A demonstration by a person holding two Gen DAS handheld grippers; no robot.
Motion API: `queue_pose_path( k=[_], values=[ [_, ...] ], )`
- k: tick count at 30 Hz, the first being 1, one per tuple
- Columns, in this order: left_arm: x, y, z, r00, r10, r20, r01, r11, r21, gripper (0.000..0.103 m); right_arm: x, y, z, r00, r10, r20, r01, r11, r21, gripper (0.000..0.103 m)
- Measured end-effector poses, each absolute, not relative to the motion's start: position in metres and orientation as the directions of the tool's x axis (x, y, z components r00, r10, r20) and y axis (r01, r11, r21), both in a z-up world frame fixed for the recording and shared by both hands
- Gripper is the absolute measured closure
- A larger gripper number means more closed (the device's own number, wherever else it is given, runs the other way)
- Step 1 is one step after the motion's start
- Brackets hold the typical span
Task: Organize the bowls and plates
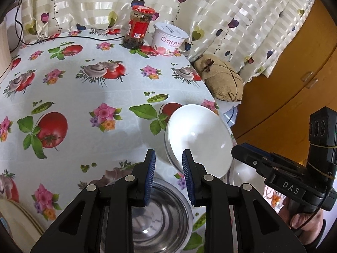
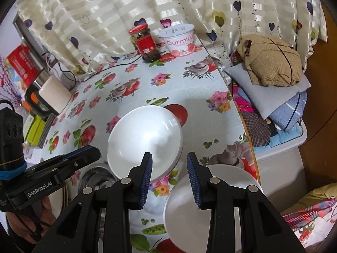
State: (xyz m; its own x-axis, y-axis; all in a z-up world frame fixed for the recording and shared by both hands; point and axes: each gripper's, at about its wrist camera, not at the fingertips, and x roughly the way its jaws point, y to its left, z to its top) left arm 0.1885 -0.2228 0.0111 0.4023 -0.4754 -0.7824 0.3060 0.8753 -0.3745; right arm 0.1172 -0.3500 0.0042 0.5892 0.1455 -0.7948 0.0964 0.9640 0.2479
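A white bowl [image 1: 198, 137] stands on the flowered tablecloth near the right edge; it also shows in the right wrist view [image 2: 145, 141]. A steel bowl [image 1: 162, 217] lies under my left gripper [image 1: 168, 177], which is open and empty above it. The steel bowl shows at lower left in the right wrist view [image 2: 96, 176]. A white plate [image 2: 185, 215] lies below my right gripper [image 2: 169, 177], which is open and empty, just right of the white bowl. A cream plate [image 1: 19, 217] sits at the left edge.
A red-lidded jar [image 1: 138, 28] and a yogurt tub [image 1: 168, 40] stand at the table's back by the curtain. A tan cushion [image 2: 271, 61] on folded cloths lies off the table's right edge. Boxes and a white roll [image 2: 55, 94] crowd the left.
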Motion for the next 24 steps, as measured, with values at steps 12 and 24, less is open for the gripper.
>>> queue_pose_path(
  k=[12, 24],
  values=[
    [0.201, -0.236, -0.004, 0.375, -0.477, -0.795, 0.297, 0.874, -0.384, 0.076, 0.136, -0.352, -0.013, 0.559, 0.149, -0.816, 0.105, 0.963, 0.248, 0.073],
    [0.203, -0.243, -0.01, 0.359, -0.476, -0.803, 0.305, 0.873, -0.38, 0.076, 0.143, -0.355, -0.022, 0.543, 0.142, -0.827, 0.129, 0.96, 0.249, 0.083]
  ],
)
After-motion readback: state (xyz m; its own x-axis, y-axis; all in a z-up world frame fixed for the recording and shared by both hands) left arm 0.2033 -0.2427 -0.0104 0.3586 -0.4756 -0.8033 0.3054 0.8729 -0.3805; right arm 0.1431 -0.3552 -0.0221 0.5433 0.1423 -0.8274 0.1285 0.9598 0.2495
